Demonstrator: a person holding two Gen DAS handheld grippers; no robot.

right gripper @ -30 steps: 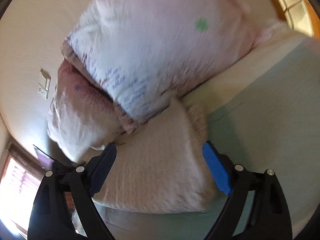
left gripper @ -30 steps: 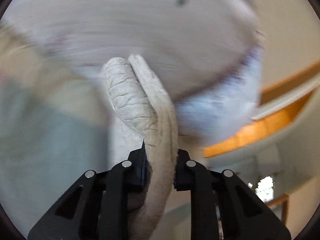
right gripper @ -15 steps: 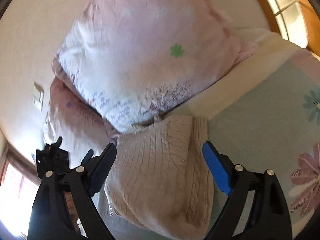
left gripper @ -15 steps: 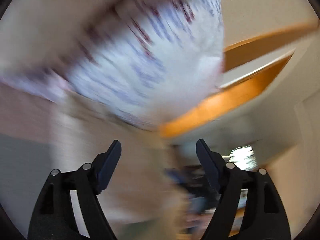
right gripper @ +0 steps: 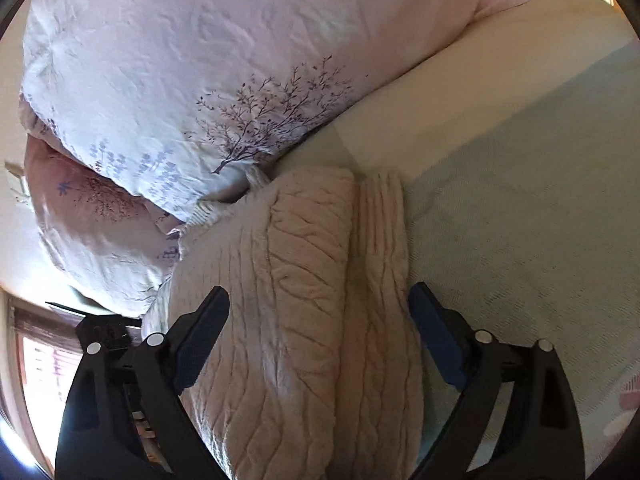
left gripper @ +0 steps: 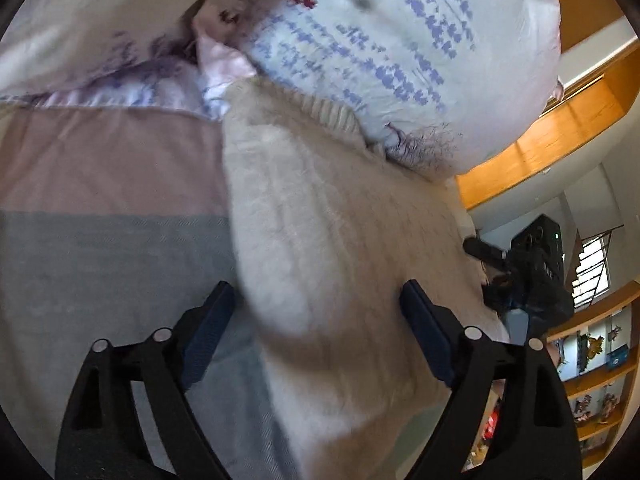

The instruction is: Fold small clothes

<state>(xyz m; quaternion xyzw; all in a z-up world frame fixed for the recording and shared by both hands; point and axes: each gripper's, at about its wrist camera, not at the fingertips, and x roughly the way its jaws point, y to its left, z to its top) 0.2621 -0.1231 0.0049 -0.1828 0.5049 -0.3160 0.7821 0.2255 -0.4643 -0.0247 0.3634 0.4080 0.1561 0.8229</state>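
Observation:
A folded cream cable-knit sweater (right gripper: pixel 304 300) lies on the bed, its far end against the pillows. It also shows in the left wrist view (left gripper: pixel 340 264), blurred. My right gripper (right gripper: pixel 318 308) is open and empty, its jaws spread on either side of the sweater just above it. My left gripper (left gripper: pixel 316 304) is open and empty too, hovering over the sweater's other side. The right gripper's black body (left gripper: pixel 532 276) shows in the left wrist view at the right.
Two floral pillows (right gripper: pixel 192 72) are stacked at the head of the bed, touching the sweater. The bedspread (right gripper: pixel 520 208) is pale green with a cream band. Wooden shelves (left gripper: pixel 600 384) and a window stand beyond the bed edge.
My left gripper has let go of the sweater and opened, then pulled back above it. The sweater now lies folded on the bed. My right gripper stayed open and moved closer.

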